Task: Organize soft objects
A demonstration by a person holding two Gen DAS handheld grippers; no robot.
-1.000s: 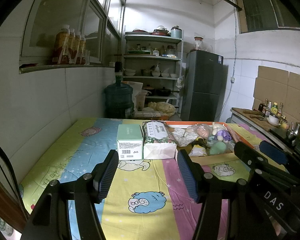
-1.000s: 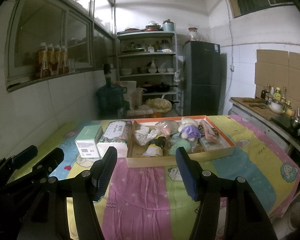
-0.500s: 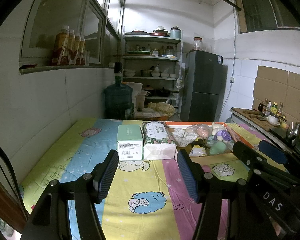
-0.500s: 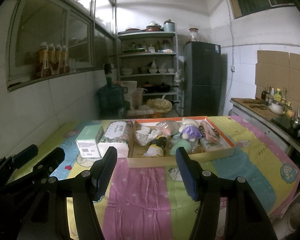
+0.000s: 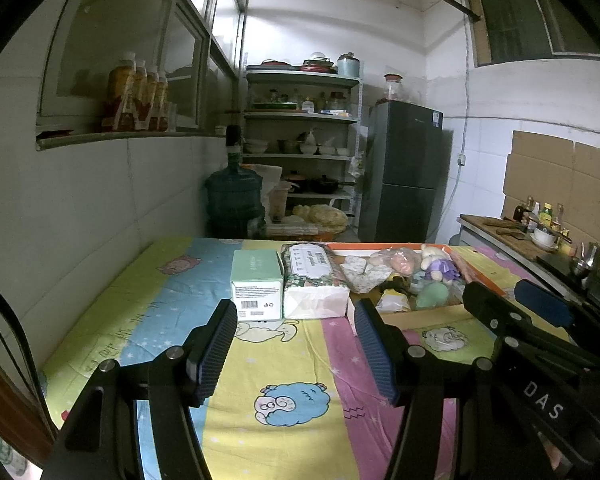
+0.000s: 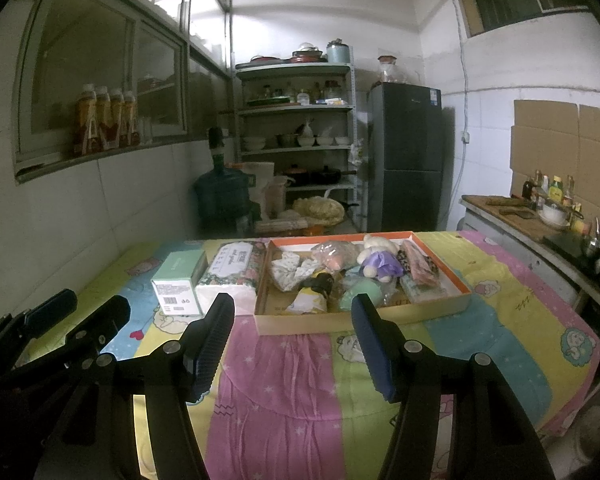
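A shallow cardboard tray with an orange rim point(image 6: 436, 258) sits on the table and holds several soft items: a purple and white plush toy point(image 6: 380, 264), a green soft lump point(image 6: 360, 294), a patterned cloth point(image 6: 290, 272) and bagged items. The tray also shows in the left wrist view point(image 5: 428, 314). My left gripper point(image 5: 294, 344) is open and empty, short of a green box point(image 5: 256, 284) and a floral tissue pack point(image 5: 314, 284). My right gripper point(image 6: 292, 346) is open and empty, in front of the tray.
The table has a striped cartoon cloth point(image 6: 284, 392). A wall runs along its left side. A water jug point(image 6: 222, 198), shelves point(image 6: 296, 120) and a fridge point(image 6: 406, 156) stand behind. A counter with bottles and a kettle point(image 6: 548, 216) is at the right.
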